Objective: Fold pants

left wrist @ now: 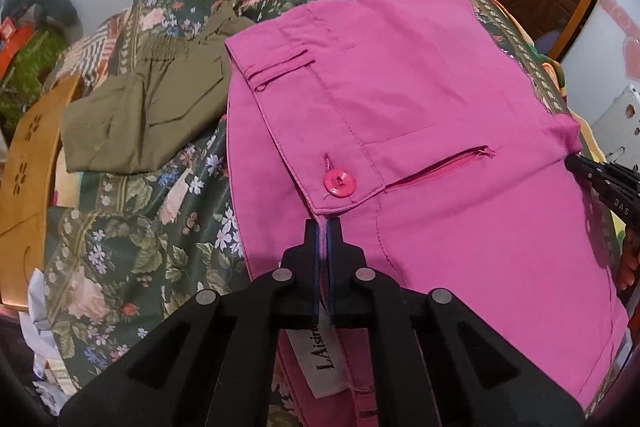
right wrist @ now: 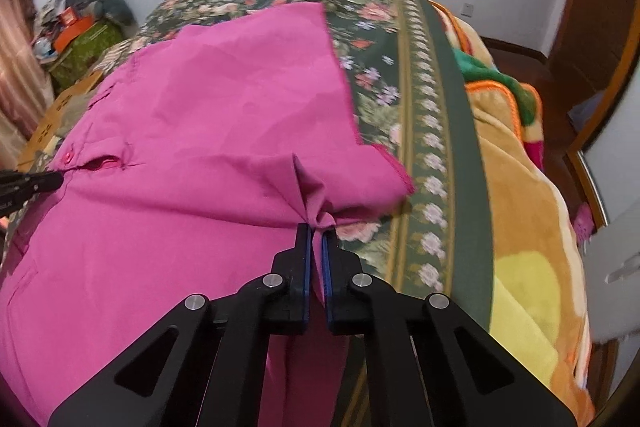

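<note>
Pink pants [left wrist: 420, 99] lie spread on a floral bedspread [left wrist: 160, 227], waistband toward me, with a pink button [left wrist: 339, 183] and a zip pocket showing. My left gripper [left wrist: 324, 225] is shut on the waistband edge just below the button. In the right wrist view the pink pants [right wrist: 200, 131] fill the left half, and my right gripper [right wrist: 316, 229] is shut on a bunched fold at their right edge. The right gripper's tip [left wrist: 580, 163] shows at the far right of the left wrist view; the left gripper's tip [right wrist: 56, 181] shows at the left edge of the right wrist view.
Folded olive-green pants [left wrist: 148, 107] lie to the left of the pink ones. A wooden board [left wrist: 28, 163] stands at the bed's left side. An orange and yellow blanket [right wrist: 520, 227] covers the bed's right side. Clutter [right wrist: 80, 23] is piled by the far wall.
</note>
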The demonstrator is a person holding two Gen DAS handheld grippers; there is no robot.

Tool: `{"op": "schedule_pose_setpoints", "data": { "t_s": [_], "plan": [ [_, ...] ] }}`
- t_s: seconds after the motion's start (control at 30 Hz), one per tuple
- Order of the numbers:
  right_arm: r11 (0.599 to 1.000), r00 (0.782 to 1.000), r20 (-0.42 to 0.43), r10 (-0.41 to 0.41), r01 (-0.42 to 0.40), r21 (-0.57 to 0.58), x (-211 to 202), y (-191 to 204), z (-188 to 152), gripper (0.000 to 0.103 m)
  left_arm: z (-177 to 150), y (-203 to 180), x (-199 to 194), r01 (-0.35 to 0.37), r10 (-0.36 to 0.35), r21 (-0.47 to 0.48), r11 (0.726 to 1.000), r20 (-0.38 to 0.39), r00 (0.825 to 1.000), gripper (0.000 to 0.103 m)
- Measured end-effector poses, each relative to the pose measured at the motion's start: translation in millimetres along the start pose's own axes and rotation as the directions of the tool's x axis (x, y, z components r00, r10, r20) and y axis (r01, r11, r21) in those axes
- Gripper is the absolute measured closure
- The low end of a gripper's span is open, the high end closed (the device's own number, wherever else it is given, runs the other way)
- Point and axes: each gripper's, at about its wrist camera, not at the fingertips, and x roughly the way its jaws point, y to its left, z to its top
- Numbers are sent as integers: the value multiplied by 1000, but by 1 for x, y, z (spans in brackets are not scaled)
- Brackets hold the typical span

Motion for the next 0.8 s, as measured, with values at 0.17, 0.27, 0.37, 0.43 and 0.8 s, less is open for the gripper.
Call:
{"op": "schedule_pose_setpoints", "data": {
  "t_s": [0.17,0.27,0.37,0.43,0.8],
  "plan": [
    [995,998,-1,56,-55,80,-10,-17,-2,99,1,20,-16,81,-81,-114,990,0,997,97],
    [998,999,24,27,-28,50,-26,-13,-3,97,2,25,-35,86,-81,-121,989,45,996,95],
    [999,999,49,4,-7,53,-38,-16,4,83,6,29,-45,125,-117,-134,983,66,991,83],
    [997,997,81,4,-10,73,-43,-20,11,69,10,30,-46,112,-103,-134,985,78,992,70],
    [992,1000,21,20,-23,121,6,-30,37,68,38,38,5,153,-159,-177,972,-22,987,68]
  ]
}}
